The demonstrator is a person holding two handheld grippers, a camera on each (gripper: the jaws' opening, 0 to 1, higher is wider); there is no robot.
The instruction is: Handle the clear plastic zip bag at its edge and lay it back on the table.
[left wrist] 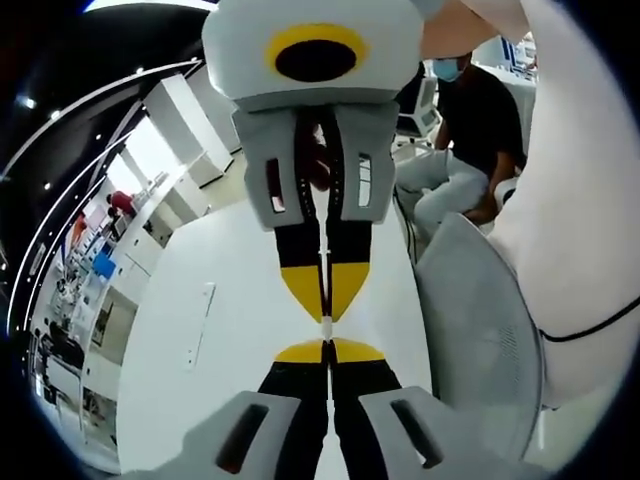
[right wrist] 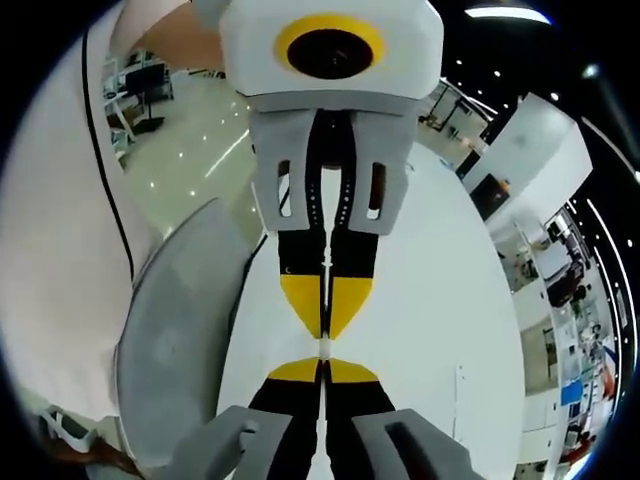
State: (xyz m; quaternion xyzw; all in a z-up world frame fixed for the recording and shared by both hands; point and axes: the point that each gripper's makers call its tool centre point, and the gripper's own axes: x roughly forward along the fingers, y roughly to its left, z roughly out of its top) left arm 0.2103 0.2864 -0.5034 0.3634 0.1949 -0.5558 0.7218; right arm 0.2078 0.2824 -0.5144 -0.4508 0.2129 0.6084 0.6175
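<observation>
A white table (left wrist: 240, 300) is seen under bright ceiling lights, with a grey mesh chair back (left wrist: 480, 330) at four o'clock of the left gripper view. A glossy floor (right wrist: 190, 150) is shown at ten o'clock of the right gripper view, desks beyond.

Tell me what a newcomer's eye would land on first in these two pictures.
The two grippers meeting tip to tip: in the left gripper view the left gripper rises from the bottom and the right gripper hangs from the top, yellow tips almost touching, both with jaws together, above the white table. Whether a bag edge is pinched between them cannot be told. A grey mesh chair back stands beside the table.
</observation>
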